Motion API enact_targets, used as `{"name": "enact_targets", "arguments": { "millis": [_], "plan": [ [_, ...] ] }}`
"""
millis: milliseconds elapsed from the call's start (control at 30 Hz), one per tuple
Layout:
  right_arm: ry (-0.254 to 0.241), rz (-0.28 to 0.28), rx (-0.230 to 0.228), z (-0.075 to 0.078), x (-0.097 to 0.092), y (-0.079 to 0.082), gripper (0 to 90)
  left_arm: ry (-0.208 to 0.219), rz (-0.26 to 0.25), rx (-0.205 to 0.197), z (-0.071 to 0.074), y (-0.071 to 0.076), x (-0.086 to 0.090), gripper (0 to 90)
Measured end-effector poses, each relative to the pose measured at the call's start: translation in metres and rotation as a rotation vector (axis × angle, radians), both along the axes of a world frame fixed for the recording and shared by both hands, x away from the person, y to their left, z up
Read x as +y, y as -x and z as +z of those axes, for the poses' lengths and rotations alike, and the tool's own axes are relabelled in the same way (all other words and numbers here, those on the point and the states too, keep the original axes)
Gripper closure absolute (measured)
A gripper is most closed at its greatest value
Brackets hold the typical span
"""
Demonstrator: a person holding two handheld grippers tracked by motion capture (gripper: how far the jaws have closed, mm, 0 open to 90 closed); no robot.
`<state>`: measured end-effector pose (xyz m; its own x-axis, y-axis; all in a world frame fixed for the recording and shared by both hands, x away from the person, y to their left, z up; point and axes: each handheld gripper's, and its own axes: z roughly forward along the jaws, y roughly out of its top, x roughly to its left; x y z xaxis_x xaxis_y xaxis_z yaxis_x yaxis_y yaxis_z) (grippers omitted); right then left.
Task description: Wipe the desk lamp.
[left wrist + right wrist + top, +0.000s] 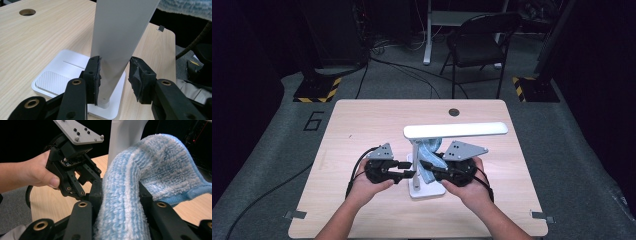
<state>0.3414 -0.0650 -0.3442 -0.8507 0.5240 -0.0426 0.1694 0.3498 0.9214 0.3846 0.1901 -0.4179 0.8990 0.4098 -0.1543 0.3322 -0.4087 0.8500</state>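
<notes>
We are wiping the white desk lamp (427,160), which stands near the middle of the table (362,125) on its flat square base (58,75), its long head (455,130) lying level above. The blue-and-white cloth (130,195) is soft and fluffy; it folds readily and drapes over itself, so we judge it best pinched through a thick bunch, as it is now. Our right gripper (120,195) has its jaws pressed in on that bunch, holding the cloth against the lamp's post (125,135). The post is smooth, stiff and probably slippery, and the lamp looks light and top-heavy, so it could tip under a rub. It wants steadying low on the post, just above the base. There our left gripper (115,75) brackets it: one pad touches the post, the other stands just beside it with a sliver of gap, so the hold looks loose.
</notes>
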Motion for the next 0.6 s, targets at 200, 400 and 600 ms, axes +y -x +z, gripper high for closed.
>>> {"name": "enact_targets", "arguments": {
  "millis": [200,400,600],
  "plan": [
    [-0.016,0.006,-0.004,0.008,-0.003,-0.001,66.0,0.001,-0.005,0.004,0.000,-0.001,-0.001,61.1],
    [-0.059,0.018,-0.006,0.021,-0.010,-0.002,66.0,-0.002,-0.007,0.004,-0.001,-0.001,-0.003,61.2],
    [-0.068,0.025,-0.012,0.022,-0.011,-0.003,66.1,-0.006,-0.019,0.012,-0.001,-0.002,-0.003,61.1]
  ]
}}
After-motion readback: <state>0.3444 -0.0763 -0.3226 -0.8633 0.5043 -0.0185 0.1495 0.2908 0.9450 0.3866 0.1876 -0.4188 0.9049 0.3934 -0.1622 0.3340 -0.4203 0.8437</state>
